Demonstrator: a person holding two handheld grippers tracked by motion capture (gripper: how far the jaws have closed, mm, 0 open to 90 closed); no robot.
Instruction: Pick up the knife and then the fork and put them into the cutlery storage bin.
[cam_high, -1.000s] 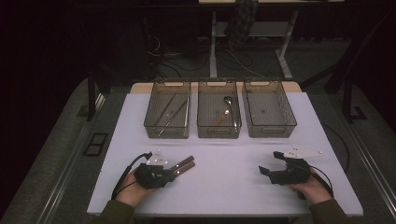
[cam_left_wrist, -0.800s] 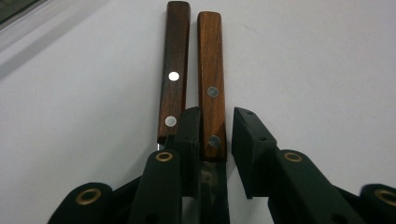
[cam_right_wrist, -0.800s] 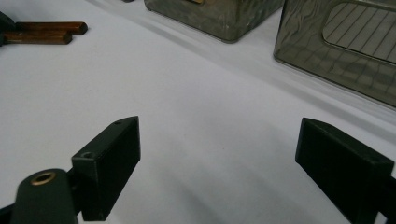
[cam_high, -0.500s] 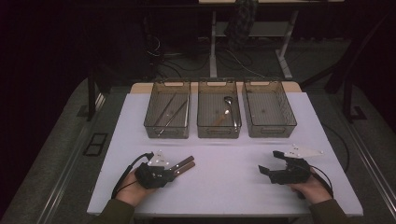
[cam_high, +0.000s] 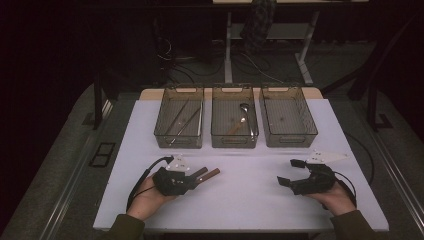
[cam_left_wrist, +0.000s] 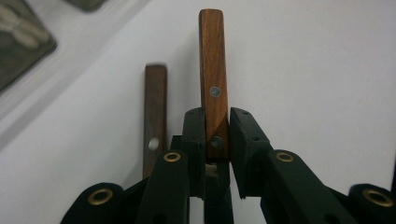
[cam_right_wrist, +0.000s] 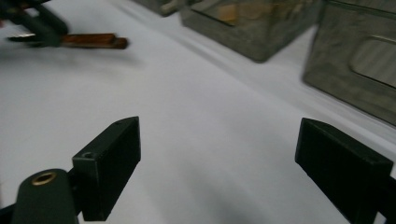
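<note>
Pinching one wooden handle (cam_left_wrist: 213, 88) between its jaws, the left gripper (cam_high: 197, 176) sits low over the white table (cam_high: 250, 200) (second handle (cam_left_wrist: 155, 116) lies just beside), right gripper (cam_high: 292, 172) spread wide, holding nothing.

desk (cam_high: 250, 200): white
bins (cam_high: 234, 122): smoky grey, see-through
held handle (cam_left_wrist: 213, 88): reddish-brown wood, silver rivets
second handle (cam_left_wrist: 155, 107): darker brown
left hand-held gripper (cam_left_wrist: 217, 140): black
sleeves (cam_high: 125, 227): olive green
</note>
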